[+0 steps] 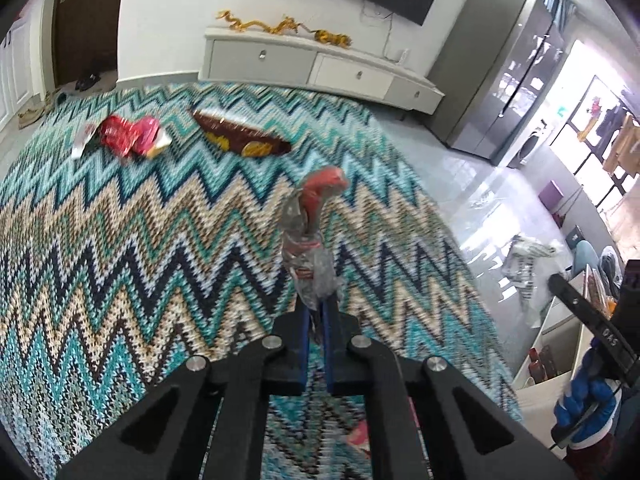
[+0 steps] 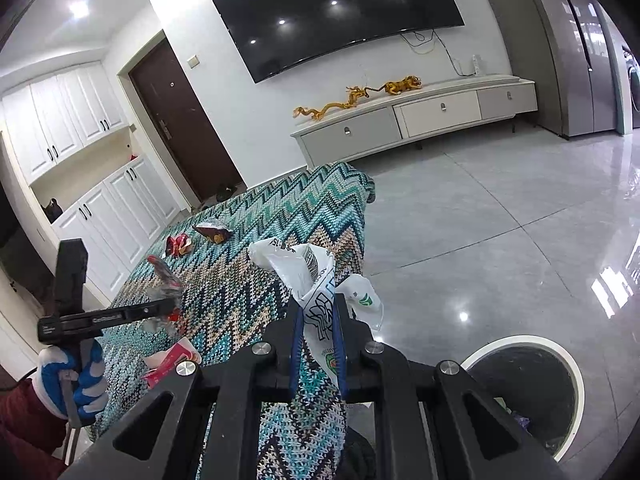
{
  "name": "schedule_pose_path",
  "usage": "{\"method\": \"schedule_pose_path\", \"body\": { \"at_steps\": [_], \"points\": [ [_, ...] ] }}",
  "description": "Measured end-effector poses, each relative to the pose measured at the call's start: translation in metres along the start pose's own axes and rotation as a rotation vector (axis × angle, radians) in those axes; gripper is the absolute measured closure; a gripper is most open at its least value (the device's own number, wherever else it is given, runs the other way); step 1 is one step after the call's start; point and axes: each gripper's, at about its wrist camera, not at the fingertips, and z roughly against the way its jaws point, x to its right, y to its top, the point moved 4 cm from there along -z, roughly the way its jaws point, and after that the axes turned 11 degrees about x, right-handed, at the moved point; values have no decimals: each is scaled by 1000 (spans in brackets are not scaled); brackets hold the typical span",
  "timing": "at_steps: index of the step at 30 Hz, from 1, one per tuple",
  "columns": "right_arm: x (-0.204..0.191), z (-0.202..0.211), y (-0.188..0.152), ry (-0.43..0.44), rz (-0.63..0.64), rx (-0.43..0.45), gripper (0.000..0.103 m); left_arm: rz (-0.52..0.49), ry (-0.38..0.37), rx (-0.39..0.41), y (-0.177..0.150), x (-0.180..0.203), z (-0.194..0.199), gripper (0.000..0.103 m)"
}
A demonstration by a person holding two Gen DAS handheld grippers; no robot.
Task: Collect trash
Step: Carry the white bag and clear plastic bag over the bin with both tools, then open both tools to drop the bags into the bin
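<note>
2 grippers grip trash above a zigzag blanket (image 1: pixel 120 240): the left gripper (image 1: pixel 316 312) clamps a crumpled red wrapper (image 1: pixel 310 236) at frame centre, the right gripper (image 2: pixel 318 320) pinches a white plastic bag (image 2: pixel 304 272); a bin (image 2: pixel 524 392) sits lower right.

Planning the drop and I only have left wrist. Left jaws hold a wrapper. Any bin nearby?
Observer: Yes. A round white-rimmed bin stands on the floor, low right in the right wrist view.
Operator: Right gripper free?
Observer: No. The right gripper has its jaws shut on a white plastic bag.
Operator: Bin empty?
Observer: No, something lies inside it, but it is too dark to name.
</note>
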Motion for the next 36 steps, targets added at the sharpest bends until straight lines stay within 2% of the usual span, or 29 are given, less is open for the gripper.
{"method": "schedule_pose_path", "body": {
  "at_steps": [7,15,19,24,29,32,36],
  "points": [
    [10,16,-2,-17,-8,25,90,-18,-33,4,0,20,6,98],
    [41,39,-3,-84,-54,60,90,-125,-182,3,12,91,4,98],
    [62,57,-11,-141,-84,66,90,-210,-276,-44,5,142,-12,98],
    [99,77,-26,-219,-156,56,90,-338,-382,-124,-21,211,-36,98],
    [129,90,-40,-283,-217,40,90,-409,-438,-204,-46,262,-62,98],
    [143,92,-49,-311,-245,18,89,-435,-459,-234,-54,286,-79,98],
    [162,93,-63,-355,-280,-10,87,-401,-499,-290,-62,307,-101,96]
  ]
}}
